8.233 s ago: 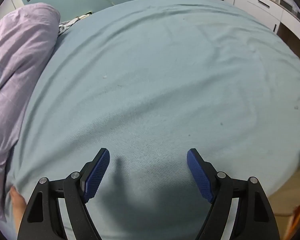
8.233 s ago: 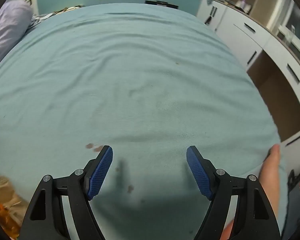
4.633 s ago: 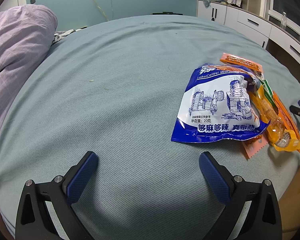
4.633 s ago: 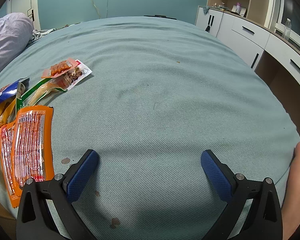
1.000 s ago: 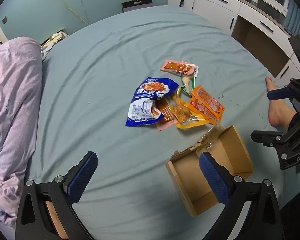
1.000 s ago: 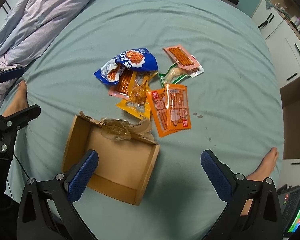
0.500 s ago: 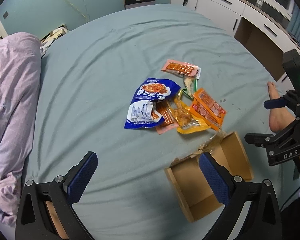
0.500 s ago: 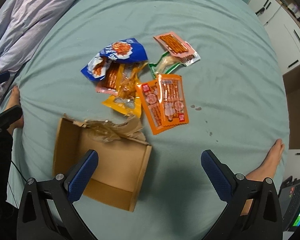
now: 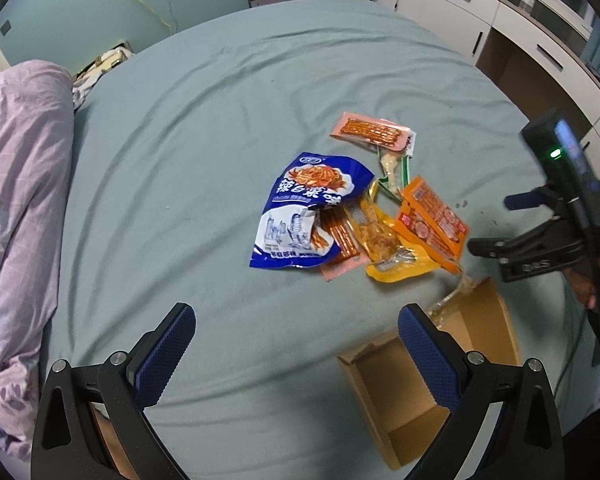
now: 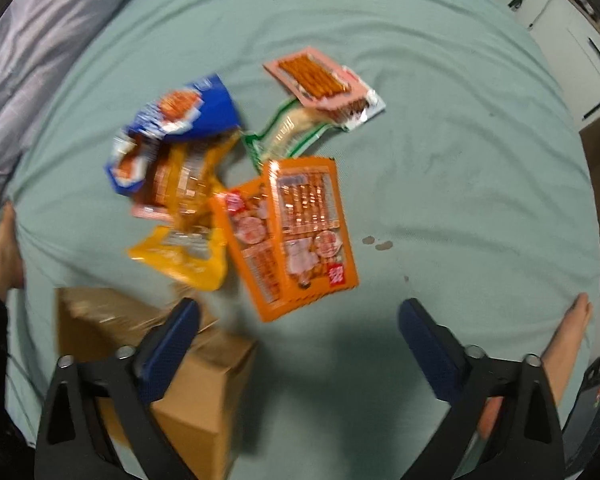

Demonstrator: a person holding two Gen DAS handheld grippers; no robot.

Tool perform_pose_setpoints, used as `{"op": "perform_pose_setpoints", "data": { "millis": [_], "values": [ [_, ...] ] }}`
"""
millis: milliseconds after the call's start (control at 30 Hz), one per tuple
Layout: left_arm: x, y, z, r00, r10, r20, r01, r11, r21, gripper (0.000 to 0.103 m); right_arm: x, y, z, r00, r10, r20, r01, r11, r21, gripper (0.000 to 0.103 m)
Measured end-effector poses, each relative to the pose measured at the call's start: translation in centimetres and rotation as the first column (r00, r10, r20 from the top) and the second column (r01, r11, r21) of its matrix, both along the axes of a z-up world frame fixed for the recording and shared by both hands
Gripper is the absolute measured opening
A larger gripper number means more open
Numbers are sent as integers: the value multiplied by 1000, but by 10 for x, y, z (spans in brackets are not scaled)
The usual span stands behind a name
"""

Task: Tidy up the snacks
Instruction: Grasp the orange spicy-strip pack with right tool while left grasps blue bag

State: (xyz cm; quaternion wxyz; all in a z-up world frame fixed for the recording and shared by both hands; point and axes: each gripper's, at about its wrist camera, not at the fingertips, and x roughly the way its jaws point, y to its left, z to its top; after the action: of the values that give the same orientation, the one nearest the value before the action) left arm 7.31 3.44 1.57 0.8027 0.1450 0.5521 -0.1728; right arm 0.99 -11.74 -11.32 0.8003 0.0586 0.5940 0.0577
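Left gripper [image 9: 296,354] and right gripper [image 10: 298,342]: both spread wide, holding nothing, above the bed sheet [image 9: 188,184]. Snack packets [image 9: 356,216] heaped ahead of both, right of the left gripper's midline. Cardboard box [image 9: 432,364] open, behind left gripper's right finger.

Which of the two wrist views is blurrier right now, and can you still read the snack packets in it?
Right wrist view: motion-smeared, the blue bag and cardboard box streaked, print unreadable. Left wrist view: sharper, the blue bag shows legible characters; fisheye bends the bed edges.
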Motion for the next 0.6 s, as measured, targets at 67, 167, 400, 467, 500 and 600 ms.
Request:
{"op": "perform_pose_setpoints", "data": {
  "millis": [67,167,400,467,500,600],
  "values": [
    [8,2,-6,1000,14,-27,-15,1000,-11,103,17,-1,-17,999,-12,-30,12,1000,6,82],
    [20,5,-16,997,39,-63,-40,999,-28,103,37,-4,-35,998,-36,-45,38,998,46,82],
    [48,4,-40,990,77,-119,-82,996,-39,103,71,3,-66,996,0,-86,6,997,79,75],
    [57,2,-49,986,86,-141,-94,994,-49,103,74,0,-75,994,-13,-108,28,989,143,69],
    [61,1,-54,984,87,-156,-96,994,-50,103,75,-1,-75,995,-9,-101,24,988,150,61],
    [71,-2,-66,981,95,-171,-104,994,-41,103,71,2,-69,997,29,-67,-18,987,157,38]
  ]
}}
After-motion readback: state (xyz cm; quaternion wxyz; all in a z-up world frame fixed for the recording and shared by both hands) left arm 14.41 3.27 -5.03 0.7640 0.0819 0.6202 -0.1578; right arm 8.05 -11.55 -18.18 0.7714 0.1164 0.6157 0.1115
